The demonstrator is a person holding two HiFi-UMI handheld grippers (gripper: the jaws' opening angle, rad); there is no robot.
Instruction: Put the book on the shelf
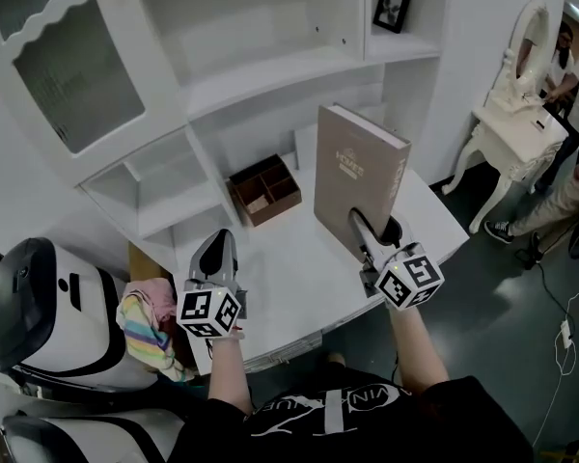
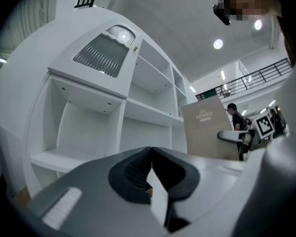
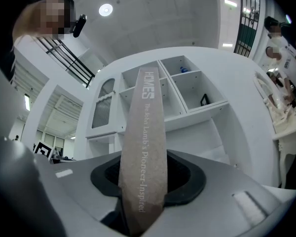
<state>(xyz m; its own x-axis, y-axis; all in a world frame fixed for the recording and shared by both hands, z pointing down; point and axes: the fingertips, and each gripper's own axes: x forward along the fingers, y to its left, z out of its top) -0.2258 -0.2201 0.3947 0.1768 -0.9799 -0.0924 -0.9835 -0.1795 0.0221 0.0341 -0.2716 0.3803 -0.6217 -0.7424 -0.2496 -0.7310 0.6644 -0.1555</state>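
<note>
Here right gripper pinched the upright book by its spine, frame centre; left gripper sat pressed together, empty, lower left

- Wooden box: brown, open-topped and split into compartments. It sits toward the back of my white desktop.
- Picture frame: small, dark-edged and upright, high on the right from my head view.
- Dressing table: white with curved legs, off to my right, well apart from the desktop. An oval mirror stands on it.
- People: one stands by the mirror. Another's legs show beside the dressing table. A third is far off in my left gripper view.
- Striped cloth: pastel rainbow, bunched low on my left, just beside a rounded white-and-black machine.
- Cable: pale, trailing over the dark floor at right.
- Ceiling lamps: round and lit.
- Railing: dark, running along an upper level.
</note>
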